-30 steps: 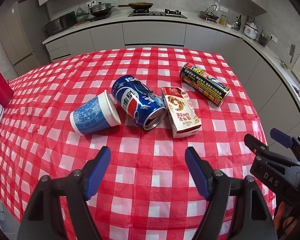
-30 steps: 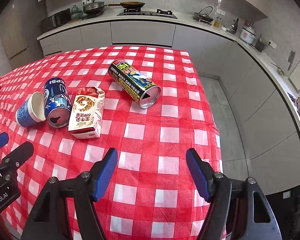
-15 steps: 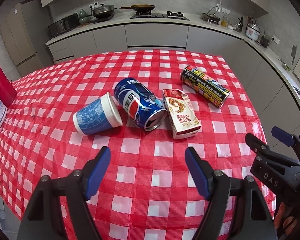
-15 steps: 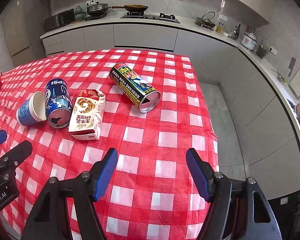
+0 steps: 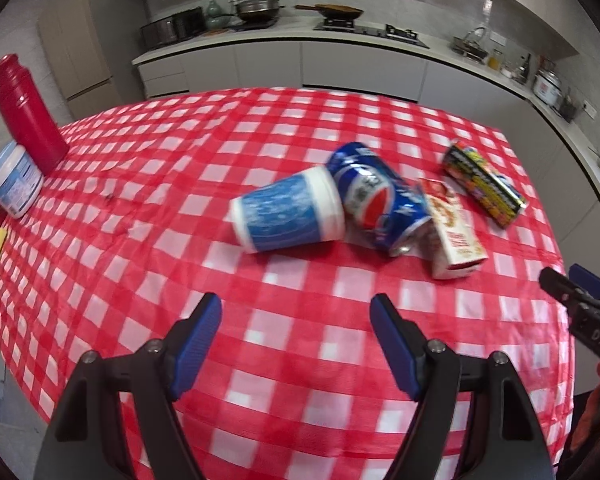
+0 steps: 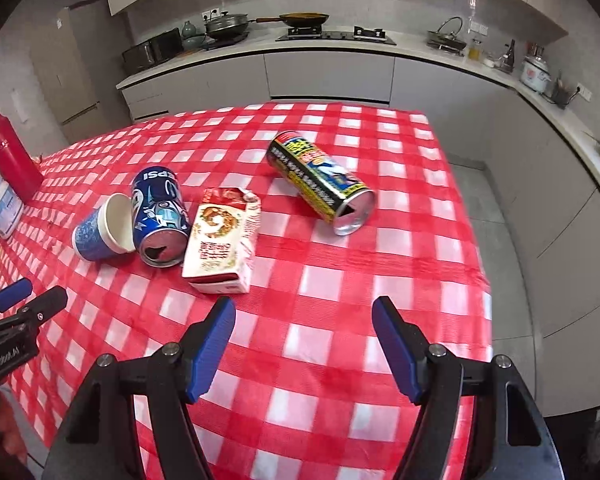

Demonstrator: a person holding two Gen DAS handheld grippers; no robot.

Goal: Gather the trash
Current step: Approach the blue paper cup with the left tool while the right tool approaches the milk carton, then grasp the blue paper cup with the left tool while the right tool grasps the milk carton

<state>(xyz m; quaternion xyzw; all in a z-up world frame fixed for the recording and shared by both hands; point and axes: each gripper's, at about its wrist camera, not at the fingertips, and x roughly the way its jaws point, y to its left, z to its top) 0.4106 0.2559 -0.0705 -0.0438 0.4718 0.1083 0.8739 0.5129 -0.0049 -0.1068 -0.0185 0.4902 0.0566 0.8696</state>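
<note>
Since the earlier frame the left gripper has been swung leftward along the tabletop: the paper cup is now seen at the centre of the left wrist view, above the gap between its fingers, where it was left of centre before, and a red bottle and a white tub are brought into the upper left of the frame. The right gripper is hardly shifted.

Both pairs of fingers are spread, with nothing between them and only checked cloth below.

All four pieces of trash are lying on their sides in a row: cup, blue soda can touching it, milk carton beside that, and a black printed can set apart at the right. The cup's long axis is laid nearly across the frame, mouth toward the blue can. The cup is judged to be the left gripper's target, straight ahead of its fingers; the black can is nearer the right gripper, up and slightly right of centre in its view
</note>
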